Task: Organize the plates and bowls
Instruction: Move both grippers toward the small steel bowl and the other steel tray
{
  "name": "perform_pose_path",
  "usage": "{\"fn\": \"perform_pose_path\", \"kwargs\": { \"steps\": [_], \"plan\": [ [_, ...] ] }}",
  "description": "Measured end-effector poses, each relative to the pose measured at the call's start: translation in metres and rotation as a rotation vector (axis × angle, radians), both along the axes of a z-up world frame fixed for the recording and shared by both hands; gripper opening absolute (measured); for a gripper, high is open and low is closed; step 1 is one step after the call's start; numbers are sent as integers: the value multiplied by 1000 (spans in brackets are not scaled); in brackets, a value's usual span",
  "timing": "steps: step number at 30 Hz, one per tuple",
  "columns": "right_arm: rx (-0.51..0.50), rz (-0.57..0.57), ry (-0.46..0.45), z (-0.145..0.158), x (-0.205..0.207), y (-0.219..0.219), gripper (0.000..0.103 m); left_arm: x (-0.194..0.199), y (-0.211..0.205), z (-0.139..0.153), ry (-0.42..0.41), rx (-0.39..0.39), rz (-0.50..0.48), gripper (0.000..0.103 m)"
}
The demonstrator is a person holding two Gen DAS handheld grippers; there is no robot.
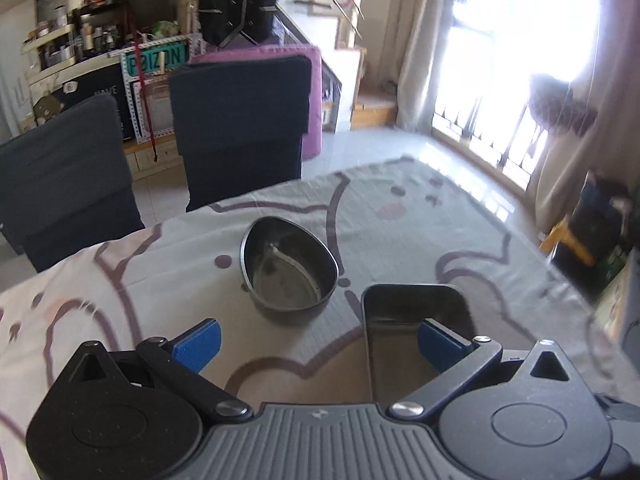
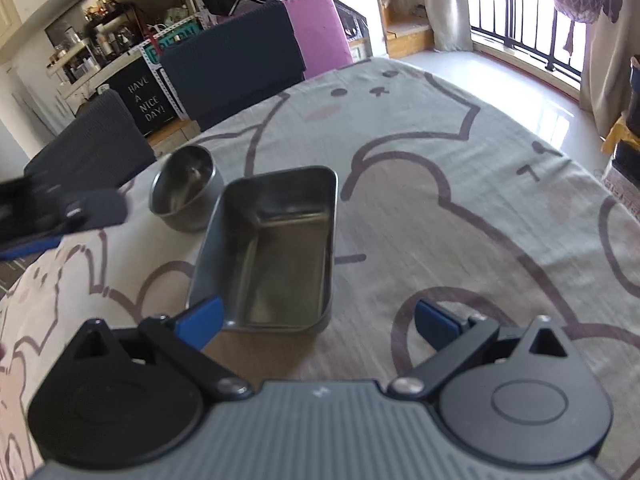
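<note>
A round steel bowl (image 1: 289,268) stands on the cat-print tablecloth (image 1: 400,220), a little ahead of my left gripper (image 1: 318,344). The left gripper is open and empty; its right finger overlaps a rectangular steel tray (image 1: 394,332) that sits right of the bowl. In the right wrist view the tray (image 2: 276,248) lies just ahead of my right gripper (image 2: 318,324), which is open and empty, its left finger at the tray's near left corner. The bowl (image 2: 186,188) stands beyond the tray, to its left. The left gripper (image 2: 60,212) shows at the left edge.
Two dark chairs (image 1: 240,120) and a pink cushion (image 1: 314,100) stand at the table's far edge. Shelves with bottles (image 1: 72,44) are behind. A bright window (image 1: 520,60) is at right. The tablecloth (image 2: 480,200) stretches right of the tray.
</note>
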State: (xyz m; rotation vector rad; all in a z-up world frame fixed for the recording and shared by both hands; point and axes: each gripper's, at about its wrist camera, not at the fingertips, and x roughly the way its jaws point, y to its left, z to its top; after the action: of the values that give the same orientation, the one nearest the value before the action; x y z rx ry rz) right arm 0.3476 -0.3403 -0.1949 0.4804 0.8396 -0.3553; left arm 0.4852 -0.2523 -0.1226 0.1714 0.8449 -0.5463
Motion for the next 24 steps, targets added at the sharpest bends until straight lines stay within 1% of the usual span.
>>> {"fn": "perform_pose_path", "kwargs": {
  "steps": [3, 6, 9, 12, 14, 18, 24],
  "plan": [
    [-3, -6, 18, -10, 7, -2, 103, 11, -21, -16, 2, 56, -39, 103],
    [-37, 25, 47, -17, 16, -2, 103, 17, -43, -32, -5, 127, -81, 103],
    [-82, 74, 58, -21, 20, 1, 103, 17, -61, -41, -42, 190, -120, 103],
    [-136, 123, 61, -21, 22, 1, 102, 17, -73, -43, -78, 219, -152, 103],
    [-153, 141, 62, -19, 20, 0, 102, 17, -80, -43, -99, 240, -163, 103],
    [-205, 191, 72, -16, 15, 0, 102, 19, -84, -42, -146, 289, -158, 103],
    [-287, 267, 124, -19, 13, 7, 102, 27, -79, -43, -154, 328, -144, 103]
  ]
}}
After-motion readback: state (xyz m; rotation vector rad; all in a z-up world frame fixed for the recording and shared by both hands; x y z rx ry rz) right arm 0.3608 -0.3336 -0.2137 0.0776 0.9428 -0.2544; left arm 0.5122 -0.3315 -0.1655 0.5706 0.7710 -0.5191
